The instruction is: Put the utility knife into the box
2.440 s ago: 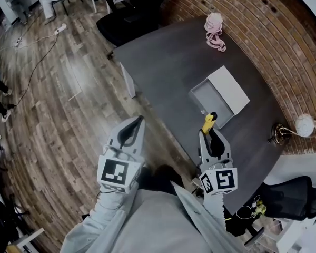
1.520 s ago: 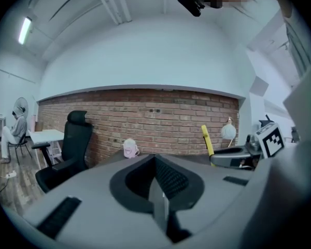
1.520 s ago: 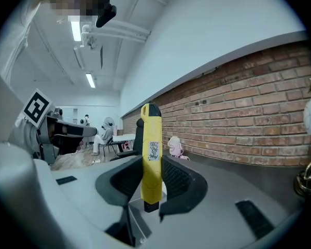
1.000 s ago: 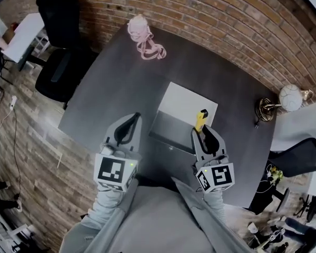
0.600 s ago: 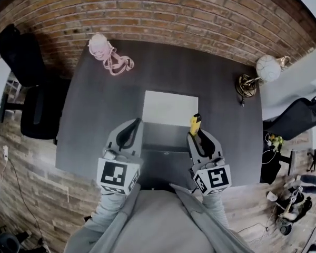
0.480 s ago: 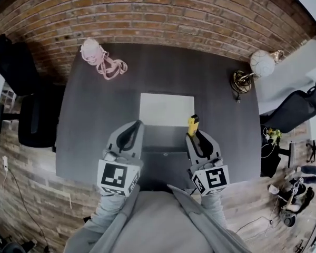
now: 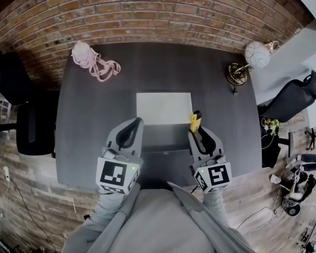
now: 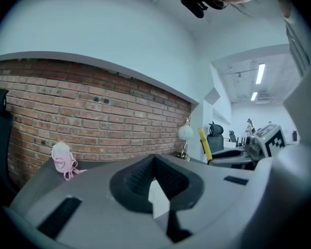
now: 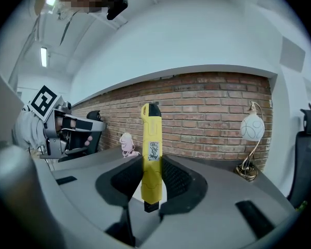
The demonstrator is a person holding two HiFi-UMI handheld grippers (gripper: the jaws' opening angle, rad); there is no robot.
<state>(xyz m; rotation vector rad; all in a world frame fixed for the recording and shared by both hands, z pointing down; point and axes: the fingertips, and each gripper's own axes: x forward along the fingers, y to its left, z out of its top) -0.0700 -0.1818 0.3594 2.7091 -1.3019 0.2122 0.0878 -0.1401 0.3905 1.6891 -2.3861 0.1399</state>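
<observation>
A yellow utility knife (image 9: pixel 150 149) stands upright between the jaws of my right gripper (image 9: pixel 151 166), which is shut on it. In the head view the knife (image 7: pixel 195 122) sticks out past the right gripper (image 7: pixel 196 129), over the right edge of the open grey box (image 7: pixel 147 137). The box's white lid (image 7: pixel 164 108) lies flat behind its tray. My left gripper (image 7: pixel 136 122) hovers over the box's left edge. Its jaws meet with nothing between them (image 8: pixel 154 162). The yellow knife (image 8: pixel 204 145) also shows at the right of the left gripper view.
The box sits on a dark grey table (image 7: pixel 95 120) against a brick wall (image 7: pixel 147 15). A pink corded object (image 7: pixel 88 58) lies at the far left corner. A globe lamp (image 7: pixel 252 57) stands at the far right. Black chairs (image 7: pixel 292 96) flank the table.
The head view has swung round until the table and box lie squarely ahead. Both grippers keep their pose, and the knife stays in the right one.
</observation>
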